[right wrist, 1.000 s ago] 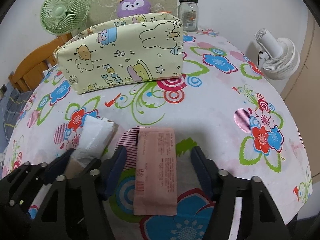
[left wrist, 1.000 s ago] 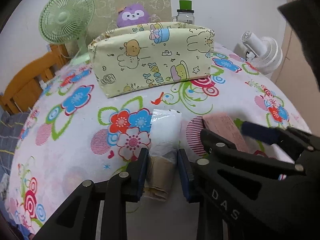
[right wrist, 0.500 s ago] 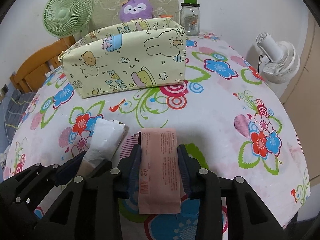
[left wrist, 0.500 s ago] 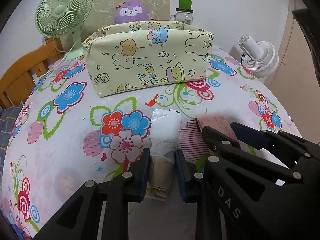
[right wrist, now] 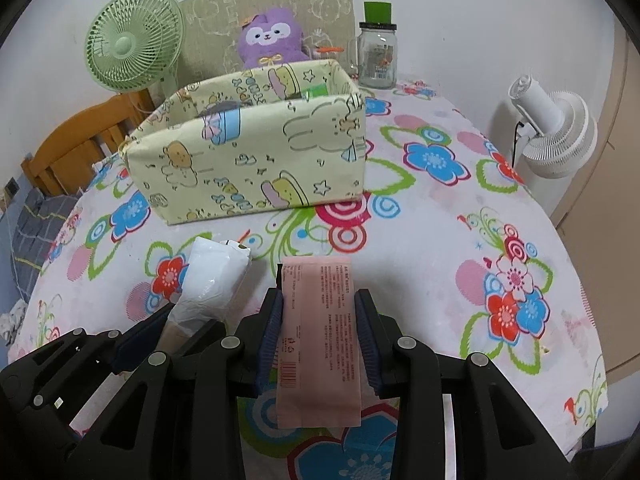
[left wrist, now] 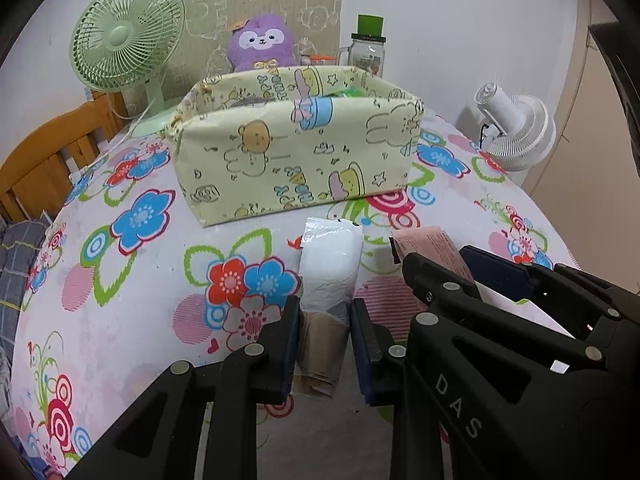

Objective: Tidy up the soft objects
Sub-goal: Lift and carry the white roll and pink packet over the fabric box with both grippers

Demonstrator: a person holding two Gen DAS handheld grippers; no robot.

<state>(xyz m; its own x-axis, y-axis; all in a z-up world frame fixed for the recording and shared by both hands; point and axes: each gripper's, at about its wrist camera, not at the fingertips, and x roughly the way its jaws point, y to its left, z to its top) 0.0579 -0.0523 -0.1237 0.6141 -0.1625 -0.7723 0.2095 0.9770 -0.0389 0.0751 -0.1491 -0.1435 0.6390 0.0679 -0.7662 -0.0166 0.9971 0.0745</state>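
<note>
My left gripper [left wrist: 324,344] is shut on a white plastic-wrapped packet with a tan end [left wrist: 328,276] and holds it above the flowered tablecloth; it also shows in the right wrist view [right wrist: 212,280]. My right gripper [right wrist: 318,338] is shut on a flat pink packet [right wrist: 318,320], also held above the cloth; its far end shows in the left wrist view [left wrist: 432,244]. A pale yellow fabric bin with cartoon prints [left wrist: 296,160] [right wrist: 248,164] stands open ahead of both grippers, with some items inside.
A green desk fan [left wrist: 124,40] stands at the back left, a purple plush [left wrist: 260,42] and a glass jar with a green lid [left wrist: 368,52] behind the bin. A white fan [right wrist: 556,128] stands off the table's right edge. A wooden chair [left wrist: 44,160] is at left.
Both grippers closed on their packets and lifted them off the cloth. Both views now sit higher, so the bin's inside shows.
</note>
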